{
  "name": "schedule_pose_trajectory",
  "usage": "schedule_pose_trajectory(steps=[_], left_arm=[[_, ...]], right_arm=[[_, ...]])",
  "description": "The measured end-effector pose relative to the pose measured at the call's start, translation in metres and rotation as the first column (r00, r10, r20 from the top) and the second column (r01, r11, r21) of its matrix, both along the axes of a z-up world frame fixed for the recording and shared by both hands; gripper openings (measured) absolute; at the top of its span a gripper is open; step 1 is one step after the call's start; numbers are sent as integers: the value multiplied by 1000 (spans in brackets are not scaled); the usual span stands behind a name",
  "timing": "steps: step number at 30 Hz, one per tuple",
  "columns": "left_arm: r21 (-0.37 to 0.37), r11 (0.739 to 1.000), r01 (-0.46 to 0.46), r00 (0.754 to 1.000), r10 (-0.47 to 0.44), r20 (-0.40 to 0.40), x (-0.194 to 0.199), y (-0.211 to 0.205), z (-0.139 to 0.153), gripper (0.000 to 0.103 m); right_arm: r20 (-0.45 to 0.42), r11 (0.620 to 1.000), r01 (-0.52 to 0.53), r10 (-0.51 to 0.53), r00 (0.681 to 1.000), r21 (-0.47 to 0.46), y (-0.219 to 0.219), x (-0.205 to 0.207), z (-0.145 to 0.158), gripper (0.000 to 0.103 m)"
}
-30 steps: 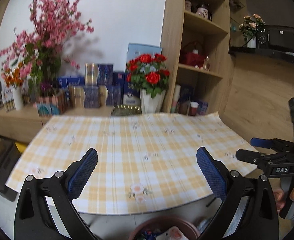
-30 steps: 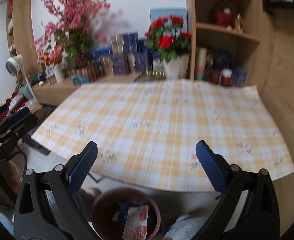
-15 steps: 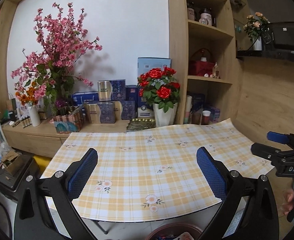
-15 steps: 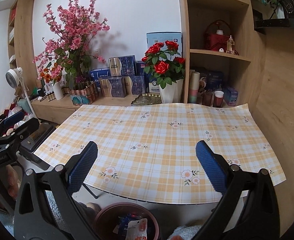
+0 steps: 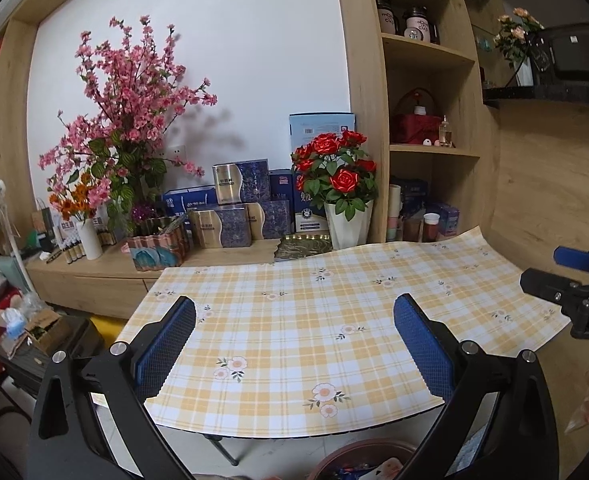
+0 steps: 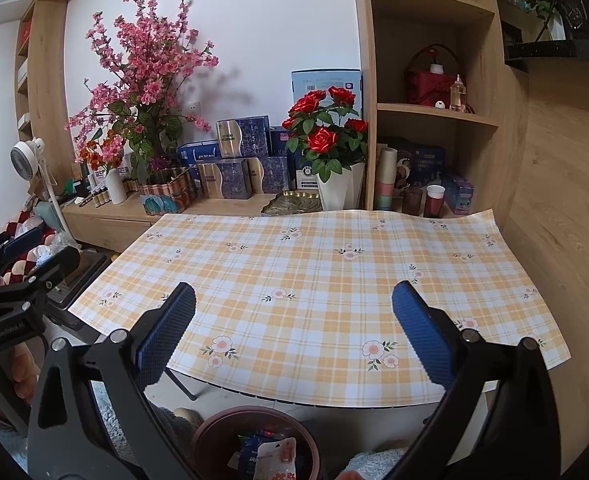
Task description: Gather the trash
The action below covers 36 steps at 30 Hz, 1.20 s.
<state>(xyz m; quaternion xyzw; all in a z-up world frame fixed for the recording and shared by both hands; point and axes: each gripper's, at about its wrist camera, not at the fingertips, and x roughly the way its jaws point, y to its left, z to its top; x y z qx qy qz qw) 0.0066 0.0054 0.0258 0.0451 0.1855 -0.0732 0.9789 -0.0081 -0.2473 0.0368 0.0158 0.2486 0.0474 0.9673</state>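
Wooden shelving [image 6: 434,120] and flowers stood behind a checked tablecloth [image 6: 314,272] with nothing on it.

Below the table's near edge sat a brown bin [image 6: 222,432] with wrappers [image 6: 272,458] inside. Both grippers hung over that edge: the left gripper [image 5: 294,344] with jaws spread wide and empty, the right gripper [image 6: 293,330] likewise spread, holding nothing, directly above the bin.
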Motion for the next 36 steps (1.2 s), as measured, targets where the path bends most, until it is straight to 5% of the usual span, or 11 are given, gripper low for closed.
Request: schedule_pose_trajectory(steps=[36], left_arm=[[10,999,-35,999,35,2,-4,-1,-1,97]], right_arm=[[-13,1000,10,-10,1000,-18,0,-3,-7,97]])
